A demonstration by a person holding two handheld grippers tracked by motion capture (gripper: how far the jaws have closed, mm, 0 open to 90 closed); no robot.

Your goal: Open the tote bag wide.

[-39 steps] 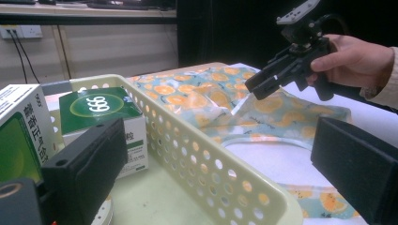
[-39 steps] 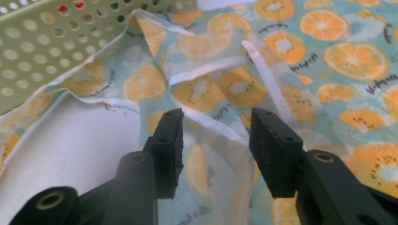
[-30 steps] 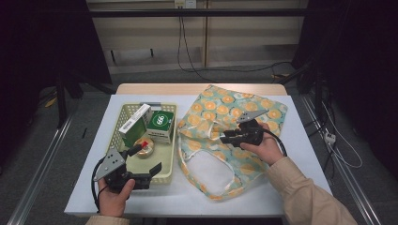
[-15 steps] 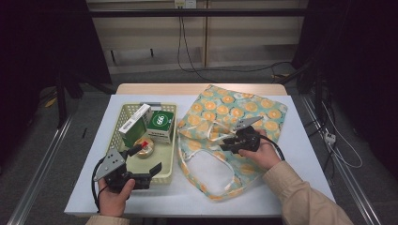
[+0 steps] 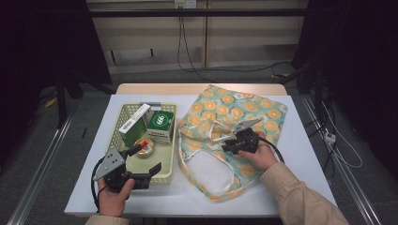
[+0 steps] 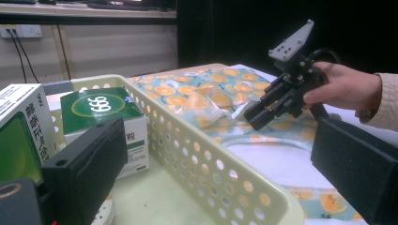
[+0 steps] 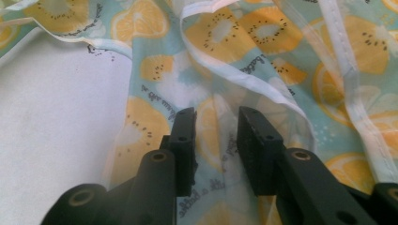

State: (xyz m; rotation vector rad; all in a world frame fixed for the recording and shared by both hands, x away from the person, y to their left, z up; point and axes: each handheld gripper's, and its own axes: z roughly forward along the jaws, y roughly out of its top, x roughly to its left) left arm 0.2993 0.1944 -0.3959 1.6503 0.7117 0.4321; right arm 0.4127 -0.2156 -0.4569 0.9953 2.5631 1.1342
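A tote bag (image 5: 234,110) printed with orange slices lies flat on the right half of the white table (image 5: 300,154), its mouth toward the front. My right gripper (image 5: 226,146) hovers low over the bag's middle, pointing left. Its jaws stand a narrow gap apart with the bag's fabric (image 7: 263,37) under them, gripping nothing. My left gripper (image 5: 146,159) is held wide open at the front corner of a pale yellow basket (image 5: 172,140). The basket holds a green 999 box (image 5: 161,123), a taller green-and-white box (image 5: 133,123) and a round tin (image 5: 143,147).
In the left gripper view the basket's perforated wall (image 6: 187,126) runs between my jaws, with the right gripper (image 6: 253,119) and its hand beyond, over the bag (image 6: 197,93). Dark floor, rails and cables surround the table.
My right gripper has moved slightly toward the front and left over the bag. The left gripper has stayed in place.
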